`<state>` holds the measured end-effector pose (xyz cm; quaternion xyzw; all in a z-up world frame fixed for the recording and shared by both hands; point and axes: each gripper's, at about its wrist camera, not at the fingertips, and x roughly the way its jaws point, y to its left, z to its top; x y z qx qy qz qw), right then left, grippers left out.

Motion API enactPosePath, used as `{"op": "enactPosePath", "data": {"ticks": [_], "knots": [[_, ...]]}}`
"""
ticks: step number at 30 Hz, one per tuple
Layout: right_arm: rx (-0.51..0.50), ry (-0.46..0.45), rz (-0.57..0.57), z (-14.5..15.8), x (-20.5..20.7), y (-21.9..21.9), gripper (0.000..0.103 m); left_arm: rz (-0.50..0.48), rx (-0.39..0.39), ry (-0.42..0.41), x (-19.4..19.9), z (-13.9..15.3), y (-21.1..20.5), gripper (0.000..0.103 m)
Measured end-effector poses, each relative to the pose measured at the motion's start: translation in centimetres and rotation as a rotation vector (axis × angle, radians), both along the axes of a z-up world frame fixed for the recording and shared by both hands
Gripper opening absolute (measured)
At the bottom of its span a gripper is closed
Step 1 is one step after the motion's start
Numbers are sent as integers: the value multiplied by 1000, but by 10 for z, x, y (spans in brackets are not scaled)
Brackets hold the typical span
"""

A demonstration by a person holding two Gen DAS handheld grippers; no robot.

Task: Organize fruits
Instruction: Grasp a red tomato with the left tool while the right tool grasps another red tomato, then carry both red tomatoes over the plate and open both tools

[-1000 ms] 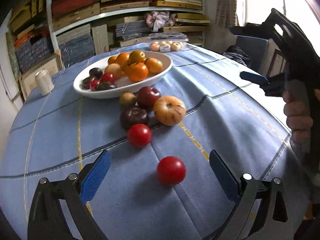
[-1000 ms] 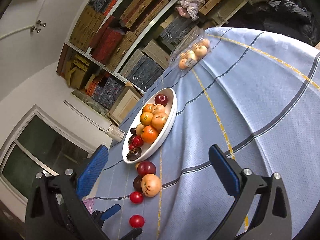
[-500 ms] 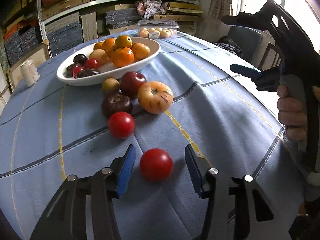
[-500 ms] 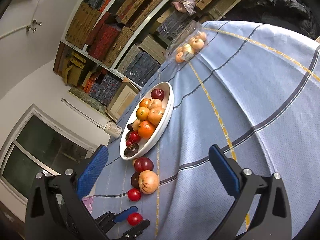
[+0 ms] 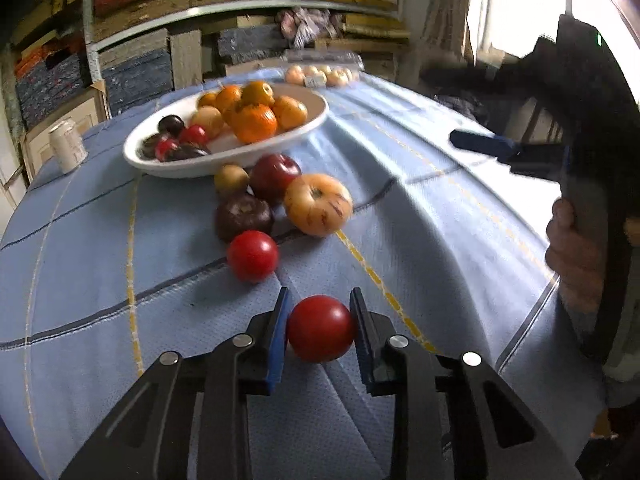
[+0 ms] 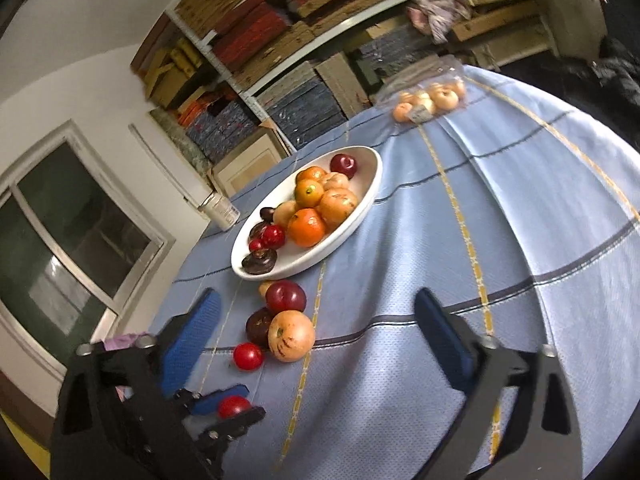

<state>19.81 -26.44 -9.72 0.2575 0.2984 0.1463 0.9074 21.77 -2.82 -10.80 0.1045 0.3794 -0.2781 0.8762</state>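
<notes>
- The left gripper [image 5: 320, 330] has its blue fingers [image 5: 277, 338] clenched on a red tomato [image 5: 321, 328], which sits at the near edge of the desk [image 5: 440, 216], on its blue cloth.
- The right gripper [image 6: 316, 344] hovers with nothing between its fingers, which are closing.
- A white bowl [image 5: 308, 128] of fruit sits at the far left.
- Risk, as a judgement: the smooth, round tomato could slip out or bruise; loose fruit beside the bowl could roll if bumped.

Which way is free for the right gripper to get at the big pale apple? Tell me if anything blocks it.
Probably yes, straight ahead. The right gripper holds nothing, its jaws closing, and the pale apple lies just beyond its fingertips over bare cloth. A dark fruit touches the apple's far side; the left gripper sits lower, apart.
</notes>
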Motion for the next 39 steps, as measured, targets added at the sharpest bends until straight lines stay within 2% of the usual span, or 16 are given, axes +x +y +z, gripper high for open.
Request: {"op": "enactPosePath", "data": {"ticks": [1,5,8,11,15,19,23,29,31,35,37,39], "knots": [[-18,3,0,0,1,2,62,27,-22,-18,0,5,8,30],[-101,5,57,-5,0,24,58,197,-89,-44,14,16,51,30],[-229,-27,124,-3,-9,57,54,311,-143,-31,26,20,81,30],[-360,-49,216,-4,-14,97,51,369,-160,-21,32,21,94,30],[-481,-43,332,-12,-14,146,51,385,-163,-17,32,23,96,30],[-478,10,354,-20,1,163,46,392,-192,-23,27,26,102,30],[-498,71,317,-28,19,170,43,382,-213,-21,26,28,104,30],[-503,134,306,-38,39,173,38,369,-216,-22,26,28,101,30],[-500,136,299,-39,43,173,31,367,-215,-20,27,28,100,30],[-477,104,299,-35,37,169,29,370,-208,4,32,22,100,30],[-438,59,303,-27,25,162,29,370,-208,18,34,20,100,30],[-392,69,325,-29,12,153,29,372,-206,32,36,17,100,30]]}}
